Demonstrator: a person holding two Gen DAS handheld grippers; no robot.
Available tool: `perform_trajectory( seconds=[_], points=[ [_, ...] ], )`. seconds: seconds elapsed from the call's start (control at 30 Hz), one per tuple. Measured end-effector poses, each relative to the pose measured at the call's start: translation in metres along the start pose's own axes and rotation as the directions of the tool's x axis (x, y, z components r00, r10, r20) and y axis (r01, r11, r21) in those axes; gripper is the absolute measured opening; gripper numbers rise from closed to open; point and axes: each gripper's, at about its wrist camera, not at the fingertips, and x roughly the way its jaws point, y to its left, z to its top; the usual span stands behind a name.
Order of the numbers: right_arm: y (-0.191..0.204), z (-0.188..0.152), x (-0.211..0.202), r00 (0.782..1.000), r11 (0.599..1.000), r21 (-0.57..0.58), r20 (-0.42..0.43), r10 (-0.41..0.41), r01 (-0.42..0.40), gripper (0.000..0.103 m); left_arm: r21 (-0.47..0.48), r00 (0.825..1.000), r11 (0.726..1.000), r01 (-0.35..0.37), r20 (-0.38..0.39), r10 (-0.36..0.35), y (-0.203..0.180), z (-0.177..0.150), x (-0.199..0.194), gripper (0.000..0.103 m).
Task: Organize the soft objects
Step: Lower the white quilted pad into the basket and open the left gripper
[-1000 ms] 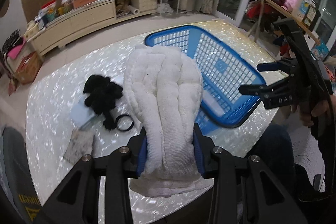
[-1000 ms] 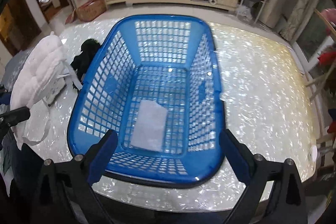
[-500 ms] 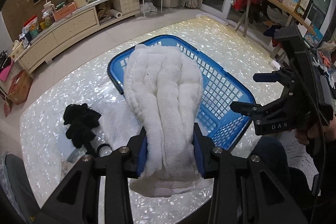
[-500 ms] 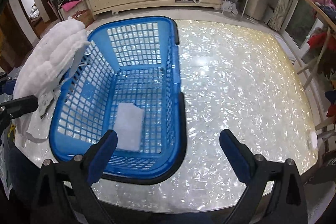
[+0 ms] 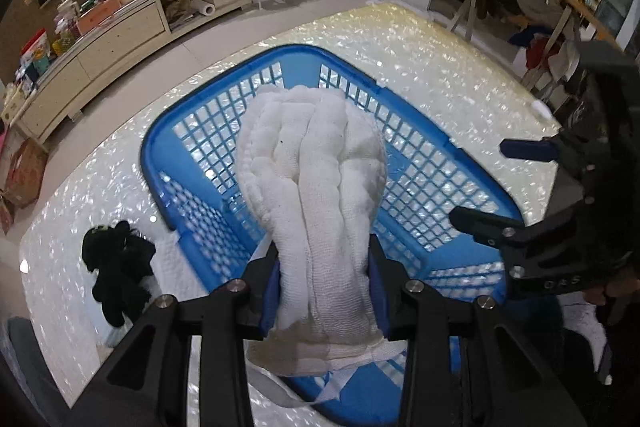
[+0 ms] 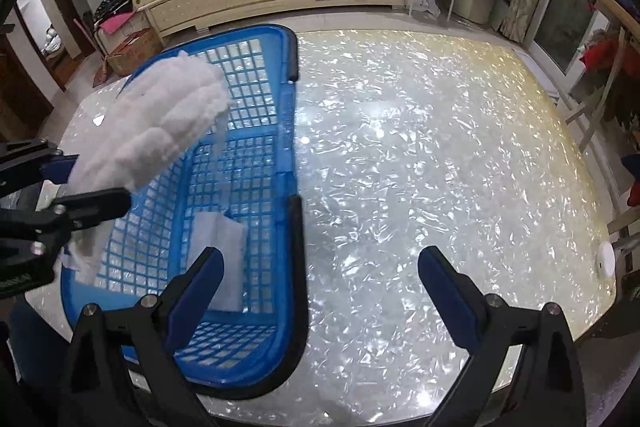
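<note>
White cloth [image 5: 316, 187], clenched in left claw [image 5: 324, 291], now over blue basket [image 5: 452, 183] instead of surface [image 6: 420, 155]; drop next. Right claw [image 6: 320, 283] spread, empty. Black toy [image 5: 116, 267] remains.

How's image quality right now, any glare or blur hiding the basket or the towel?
Left wrist view: sharp; the pearly white table sparkles with glare, yet the blue plastic lattice basket and white quilted towel read clearly. Right wrist view: glare patches on the table, towel overexposed and soft; fisheye bends the edges in both.

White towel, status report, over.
Left hand-held gripper shut on white towel, above blue basket. Right hand-held gripper open. Nothing blocking.
</note>
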Motion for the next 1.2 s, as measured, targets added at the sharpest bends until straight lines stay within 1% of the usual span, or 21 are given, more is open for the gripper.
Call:
perform_trajectory(
  seconds=[0.2,0.3,0.43,0.57,0.93,0.97,1.03,1.1,1.2],
  points=[
    [-0.006,0.002,0.006,1.0,1.0,0.023,-0.009,0.004,-0.004,0.098,0.007,0.999,1.0,0.026,-0.048,-0.026,-0.001,0.015,0.031,0.035],
    [-0.007,0.003,0.008,1.0,1.0,0.027,-0.015,0.005,-0.005,0.098,0.007,0.997,1.0,0.009,-0.075,-0.009,0.0,0.018,0.045,0.035],
    [-0.002,0.005,0.009,1.0,1.0,0.021,-0.017,0.0,0.0,0.098,0.002,0.995,1.0,0.014,-0.102,-0.014,0.003,0.018,0.058,0.035],
    [-0.002,0.004,0.011,1.0,1.0,0.028,-0.026,0.004,-0.003,0.098,0.016,0.992,1.0,0.01,-0.125,-0.008,0.002,0.019,0.065,0.035],
    [-0.002,0.003,0.01,0.999,0.999,0.037,-0.038,0.026,-0.025,0.098,0.015,0.99,1.0,-0.008,-0.141,0.01,0.003,0.028,0.07,0.036],
    [-0.002,0.003,0.01,0.999,0.999,0.038,-0.038,0.025,-0.024,0.098,0.017,0.99,1.0,-0.011,-0.139,0.013,0.002,0.028,0.07,0.04],
    [-0.004,0.001,0.007,0.999,0.999,0.042,-0.039,0.026,-0.025,0.098,0.02,0.991,1.0,-0.016,-0.136,0.019,0.001,0.029,0.069,0.043],
    [-0.006,0.0,0.004,0.999,0.999,0.046,-0.037,0.023,-0.021,0.098,0.023,0.991,0.999,-0.027,-0.133,0.03,-0.001,0.029,0.068,0.051],
    [-0.009,-0.004,-0.002,0.999,0.998,0.052,-0.032,0.02,-0.018,0.098,0.031,0.991,0.999,-0.044,-0.127,0.047,-0.005,0.028,0.065,0.058]
  ],
)
